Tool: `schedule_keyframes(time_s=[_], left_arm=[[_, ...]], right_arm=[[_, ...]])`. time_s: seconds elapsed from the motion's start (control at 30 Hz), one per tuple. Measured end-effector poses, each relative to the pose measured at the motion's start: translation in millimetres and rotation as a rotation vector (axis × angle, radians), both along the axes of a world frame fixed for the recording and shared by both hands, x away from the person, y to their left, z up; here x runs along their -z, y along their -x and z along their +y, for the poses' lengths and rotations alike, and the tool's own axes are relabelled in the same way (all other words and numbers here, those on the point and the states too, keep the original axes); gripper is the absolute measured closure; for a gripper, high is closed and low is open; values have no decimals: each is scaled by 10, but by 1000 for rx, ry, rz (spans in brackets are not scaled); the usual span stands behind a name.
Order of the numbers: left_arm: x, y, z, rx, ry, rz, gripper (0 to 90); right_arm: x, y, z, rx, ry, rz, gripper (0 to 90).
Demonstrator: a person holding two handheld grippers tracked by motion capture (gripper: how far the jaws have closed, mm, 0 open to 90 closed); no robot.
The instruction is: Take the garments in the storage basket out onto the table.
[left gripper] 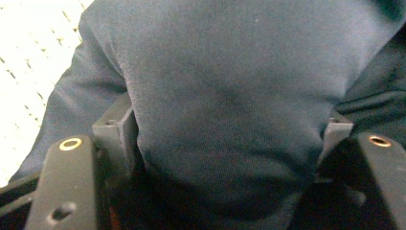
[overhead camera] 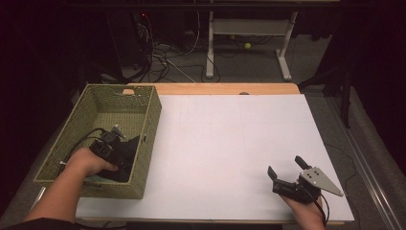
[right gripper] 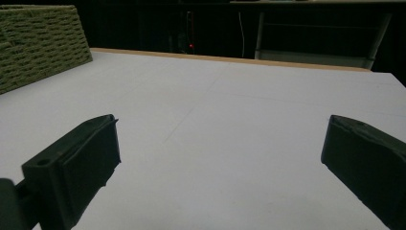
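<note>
Left tongs [overhead camera: 125, 154] are clenching a bunched dark navy garment [left gripper: 225, 96] inside the woven basket [overhead camera: 143, 98] at lower left of the high view, while right tongs [overhead camera: 286, 168] are idling released, well apart, over the white table [overhead camera: 230, 143].

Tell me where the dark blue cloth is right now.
In the high view the dark blue cloth lies inside the woven basket at the table's left, bunched between the left gripper's jaws.
</note>
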State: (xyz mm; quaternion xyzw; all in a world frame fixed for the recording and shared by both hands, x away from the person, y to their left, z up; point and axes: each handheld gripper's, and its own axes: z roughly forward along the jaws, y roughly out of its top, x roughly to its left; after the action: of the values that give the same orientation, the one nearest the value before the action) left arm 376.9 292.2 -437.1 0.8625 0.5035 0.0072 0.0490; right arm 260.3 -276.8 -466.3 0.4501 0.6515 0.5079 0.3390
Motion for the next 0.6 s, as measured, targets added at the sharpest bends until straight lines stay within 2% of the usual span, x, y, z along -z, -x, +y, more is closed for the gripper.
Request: schedule_keyframes(time_s=[0.03, 0.1, 0.3, 0.6], left_arm=[[-8, 23, 5, 20, -2, -23, 276], [-11, 24, 14, 20, 3, -28, 278], [-21, -4, 54, 14, 32, -9, 280], [-16, 19, 33, -1, 28, -16, 297]], right_arm=[[4, -5, 1, 2, -3, 3, 0], [3, -4, -1, 2, -1, 2, 0], [1, 0, -6, 4, -1, 2, 0], [11, -8, 5, 1, 5, 6, 0]])
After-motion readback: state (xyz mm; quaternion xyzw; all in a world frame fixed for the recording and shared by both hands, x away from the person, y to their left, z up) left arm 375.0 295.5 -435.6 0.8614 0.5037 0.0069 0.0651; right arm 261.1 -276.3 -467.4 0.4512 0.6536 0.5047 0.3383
